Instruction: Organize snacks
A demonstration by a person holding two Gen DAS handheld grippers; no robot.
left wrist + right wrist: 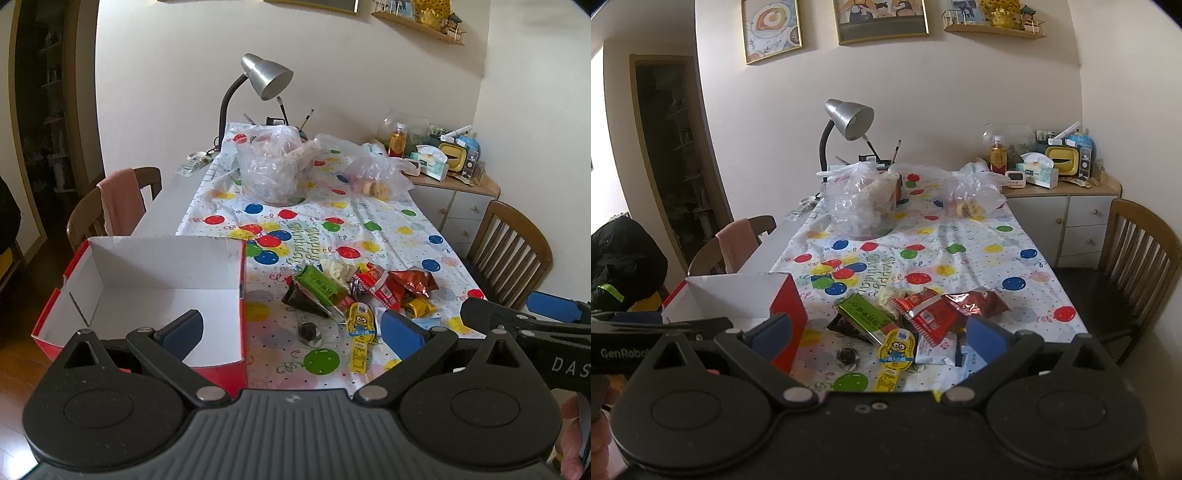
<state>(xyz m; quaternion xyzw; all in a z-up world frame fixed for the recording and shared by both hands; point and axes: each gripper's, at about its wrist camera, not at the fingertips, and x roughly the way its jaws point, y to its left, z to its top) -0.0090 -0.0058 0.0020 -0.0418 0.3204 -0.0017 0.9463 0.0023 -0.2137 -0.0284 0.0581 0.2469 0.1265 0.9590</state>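
A pile of snack packets [354, 291] lies at the near end of the table on a balloon-print cloth: a green bar [321, 286], red packets [384, 286], a yellow minion-shaped packet [360, 325] and a small dark wrapped sweet [308, 330]. An open red box with a white inside [147, 295] stands to their left, empty. My left gripper [291, 330] is open and empty, above the table's near edge between box and pile. My right gripper [879, 338] is open and empty, just before the pile [923, 314]. The box also shows in the right wrist view [783, 306].
Two clear plastic bags with food [273, 166] [373, 173] lie at the far end beside a silver desk lamp [266, 75]. Wooden chairs stand at the left [110, 206] and the right [513, 251]. A cluttered sideboard [443, 162] stands at the far right.
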